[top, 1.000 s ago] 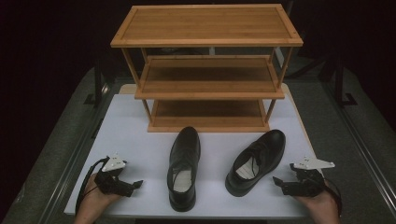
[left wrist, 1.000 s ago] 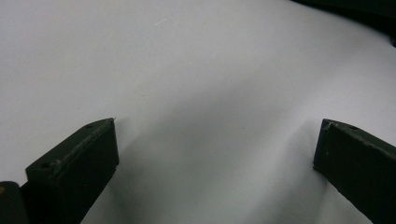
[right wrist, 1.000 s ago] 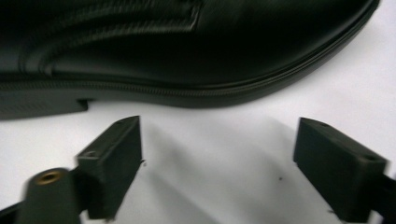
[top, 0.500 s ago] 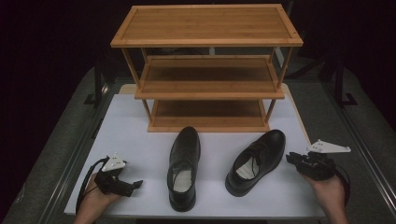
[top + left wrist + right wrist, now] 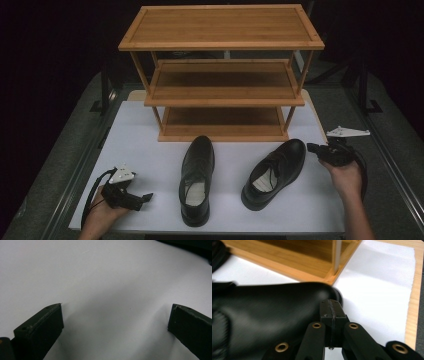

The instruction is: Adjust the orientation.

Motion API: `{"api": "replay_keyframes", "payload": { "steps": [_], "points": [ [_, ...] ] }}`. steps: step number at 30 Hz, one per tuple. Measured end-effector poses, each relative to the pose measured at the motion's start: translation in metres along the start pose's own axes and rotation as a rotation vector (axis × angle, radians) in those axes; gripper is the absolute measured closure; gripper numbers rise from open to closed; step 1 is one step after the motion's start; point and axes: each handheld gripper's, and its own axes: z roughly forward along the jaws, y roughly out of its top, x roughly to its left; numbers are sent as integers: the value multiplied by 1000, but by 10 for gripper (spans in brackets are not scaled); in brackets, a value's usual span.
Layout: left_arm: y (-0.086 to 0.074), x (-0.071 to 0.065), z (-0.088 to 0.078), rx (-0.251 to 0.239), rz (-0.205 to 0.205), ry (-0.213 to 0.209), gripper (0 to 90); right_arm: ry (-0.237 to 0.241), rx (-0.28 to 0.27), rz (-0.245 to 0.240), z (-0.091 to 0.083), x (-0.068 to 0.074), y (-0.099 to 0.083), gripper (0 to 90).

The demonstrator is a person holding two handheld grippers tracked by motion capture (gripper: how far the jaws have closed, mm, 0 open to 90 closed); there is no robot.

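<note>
Two black leather shoes stand on the white sheet [image 5: 150,150] in front of a wooden rack: the left shoe [image 5: 196,180] points straight at the rack and the right shoe [image 5: 277,170] angles to the right. My right gripper [image 5: 312,147] hovers just right of the right shoe's toe. Its jaws have just been closing and now meet, shut with nothing between them [image 5: 332,308], and the shoe's toe [image 5: 269,315] lies just beyond the tips. My left gripper [image 5: 145,197] rests near the sheet's front left. It stands open over bare white sheet [image 5: 116,322].
The three-tier wooden rack [image 5: 222,95] stands at the back of the sheet, and its bottom shelf [image 5: 294,262] is close behind the right shoe's toe. The wooden table edge [image 5: 415,302] runs along the sheet's right side. Dark rails flank the table.
My right gripper has lifted from the sheet's front right and moved away from the front edge, to beside the right shoe's toe. The left hand and both shoes have stayed put.
</note>
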Motion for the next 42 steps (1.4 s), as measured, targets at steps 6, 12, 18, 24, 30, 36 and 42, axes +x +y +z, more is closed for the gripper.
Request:
{"api": "replay_keyframes", "payload": {
  "steps": [6, 12, 18, 24, 30, 36, 42],
  "points": [
    [0, 0, 0, -1, 0, -1, 0, -2, 15, 45, 18, -18, 5, 897],
    [0, 0, 0, 0, 0, -1, 0, 4, 36, 63, 32, -30, 6, 897],
    [0, 0, 0, 0, 0, -1, 0, 30, 64, 59, 42, -31, 3, 898],
    [0, 0, 0, 1, 0, -1, 0, 27, 63, 56, 41, -30, 3, 899],
    [0, 0, 0, 0, 1, 0, 0, 38, 70, 47, 41, -21, 2, 900],
    [0, 0, 0, 0, 1, 0, 0, 51, 73, 31, 39, -8, -1, 900],
    [0, 0, 0, 0, 1, 0, 0, 72, 91, -2, 38, 9, -3, 900]
  ]
}}
